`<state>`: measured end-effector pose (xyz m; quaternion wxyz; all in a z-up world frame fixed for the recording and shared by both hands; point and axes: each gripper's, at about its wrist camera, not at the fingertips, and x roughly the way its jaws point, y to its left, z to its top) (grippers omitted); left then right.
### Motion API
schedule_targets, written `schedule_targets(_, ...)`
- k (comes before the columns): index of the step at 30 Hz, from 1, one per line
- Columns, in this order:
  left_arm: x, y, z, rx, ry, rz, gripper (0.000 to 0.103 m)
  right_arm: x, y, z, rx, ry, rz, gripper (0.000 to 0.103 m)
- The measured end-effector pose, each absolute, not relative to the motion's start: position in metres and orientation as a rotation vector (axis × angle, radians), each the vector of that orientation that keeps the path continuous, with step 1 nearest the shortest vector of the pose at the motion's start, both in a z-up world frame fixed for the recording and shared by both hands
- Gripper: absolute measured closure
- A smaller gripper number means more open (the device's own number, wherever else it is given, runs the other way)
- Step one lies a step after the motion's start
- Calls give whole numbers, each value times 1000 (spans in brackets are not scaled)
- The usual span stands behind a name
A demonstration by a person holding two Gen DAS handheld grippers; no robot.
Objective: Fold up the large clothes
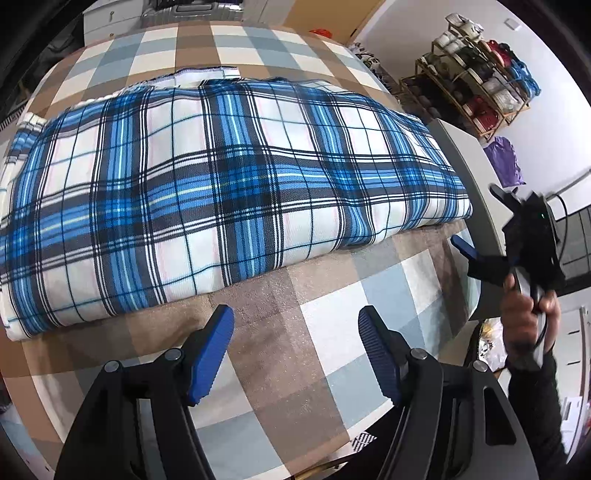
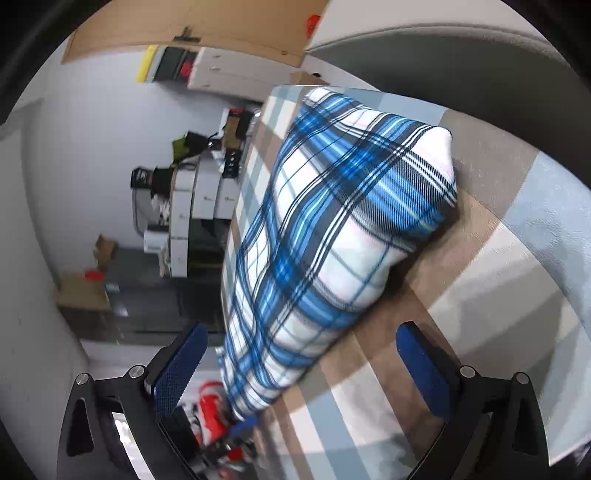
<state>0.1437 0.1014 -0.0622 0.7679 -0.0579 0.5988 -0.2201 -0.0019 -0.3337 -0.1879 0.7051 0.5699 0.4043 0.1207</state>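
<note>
A large blue, white and black plaid cloth [image 1: 229, 177] lies folded into a thick long rectangle across the checkered table [image 1: 325, 332]. My left gripper [image 1: 295, 332] hovers over bare tablecloth just in front of the fold's near edge, open with nothing between its fingers. My right gripper [image 1: 480, 221], held by a hand [image 1: 528, 317], sits off the cloth's right end by the table edge. In the right wrist view, which is rolled sideways, the folded cloth [image 2: 332, 221] stretches away from the right gripper [image 2: 303, 328]. Its jaws stand wide apart and the pads touch no fabric.
A metal rack [image 1: 476, 85] with shoes and bundles stands by the wall at the right, a purple bag [image 1: 504, 162] below it. White cabinets [image 2: 199, 199] and cardboard boxes [image 2: 81, 295] lie beyond the table's far end. A suitcase [image 1: 173, 11] stands behind the table.
</note>
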Motion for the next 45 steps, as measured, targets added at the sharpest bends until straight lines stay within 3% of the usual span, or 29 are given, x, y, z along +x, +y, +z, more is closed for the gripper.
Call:
schedule_targets(11, 189, 87, -52, -94, 1227, -468, 38, 56, -320, -197, 1256, 931, 215, 0)
schedule_targets(16, 219, 83, -71, -145, 1281, -466, 38, 77, -308, -190, 1169, 889, 207, 0)
schedule_targets(18, 221, 81, -77, -148, 1296, -465, 38, 78, -309, -191, 1152, 860, 196, 17)
schedule_targets(20, 219, 77, -79, -125, 1294, -466, 38, 79, -313, -200, 1158, 855, 198, 67)
schedule_targets(23, 216, 71, -85, -103, 1316, -464, 38, 72, -321, -201, 1165, 790, 266, 88)
schedule_targets(29, 206, 50, -90, -47, 1345, -462, 38, 39, -319, -163, 1069, 670, 356, 94)
schedule_targets(45, 143, -34, -90, -89, 1420, -666, 37, -77, -371, -113, 810, 637, 195, 94)
